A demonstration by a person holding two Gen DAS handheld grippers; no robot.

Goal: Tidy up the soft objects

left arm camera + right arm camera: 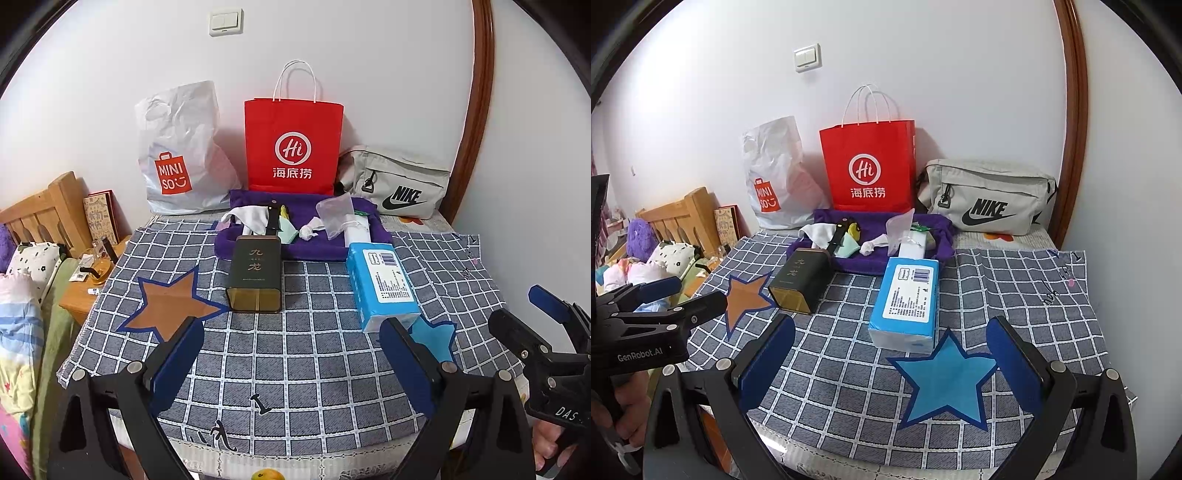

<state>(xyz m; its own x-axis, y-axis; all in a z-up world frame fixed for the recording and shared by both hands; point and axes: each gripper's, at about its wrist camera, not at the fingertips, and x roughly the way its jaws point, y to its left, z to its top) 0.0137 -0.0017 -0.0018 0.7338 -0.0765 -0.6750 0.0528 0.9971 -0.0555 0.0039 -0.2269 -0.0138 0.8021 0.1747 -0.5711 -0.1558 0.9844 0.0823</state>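
1. The blue plastic-wrapped tissue pack (905,302) lies flat at the counter's middle, its near end just beyond the blue fabric star patch (947,384).
2. The right tongs (890,365) hang spread and empty at its 6 o'clock; a square, gentle squeeze across its width should suit it.
3. The left tongs (291,362) are likewise spread and empty; the dark rectangular tea tin (255,275) lies at the pack's 9 o'clock.
4. The purple cloth tray (849,264) holding small soft bits sits at 12 o'clock.
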